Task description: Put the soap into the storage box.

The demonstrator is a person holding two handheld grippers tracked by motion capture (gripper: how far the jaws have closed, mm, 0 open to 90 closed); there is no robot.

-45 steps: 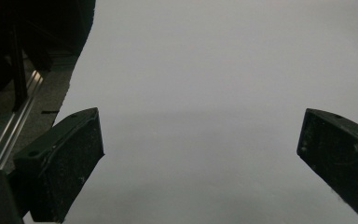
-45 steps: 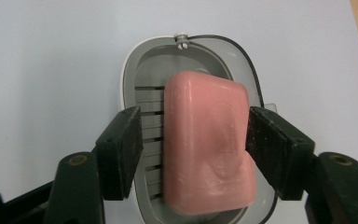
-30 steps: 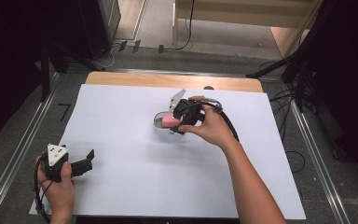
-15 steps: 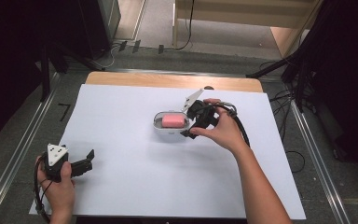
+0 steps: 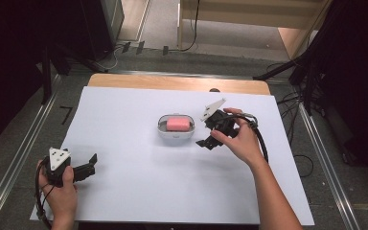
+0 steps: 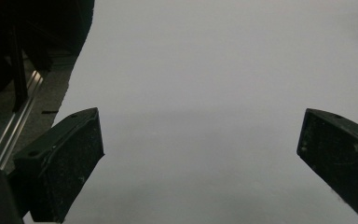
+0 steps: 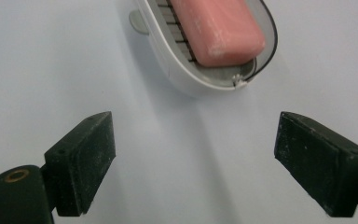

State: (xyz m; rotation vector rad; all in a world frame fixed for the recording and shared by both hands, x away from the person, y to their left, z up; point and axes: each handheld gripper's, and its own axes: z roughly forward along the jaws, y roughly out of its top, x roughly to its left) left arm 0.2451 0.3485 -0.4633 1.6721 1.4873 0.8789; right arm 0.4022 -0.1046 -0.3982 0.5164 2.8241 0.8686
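The right tool, jaws just opened wide with nothing between them, sits right of centre beside the soap dish holding pink soap. The left tool, also open and empty, rests on the counter at lower left.

Soap bar lies in soap dish, dish sits on sheet approx mid-table, slightly toward far edge. Sheet covers most of table; bare strip of tabletop behind it. Right gripper just right of dish, apart from it, jaws pointing at it w/ nothing between. Left gripper near front-left corner of sheet, well apart from dish, w/ bare sheet ahead of it.
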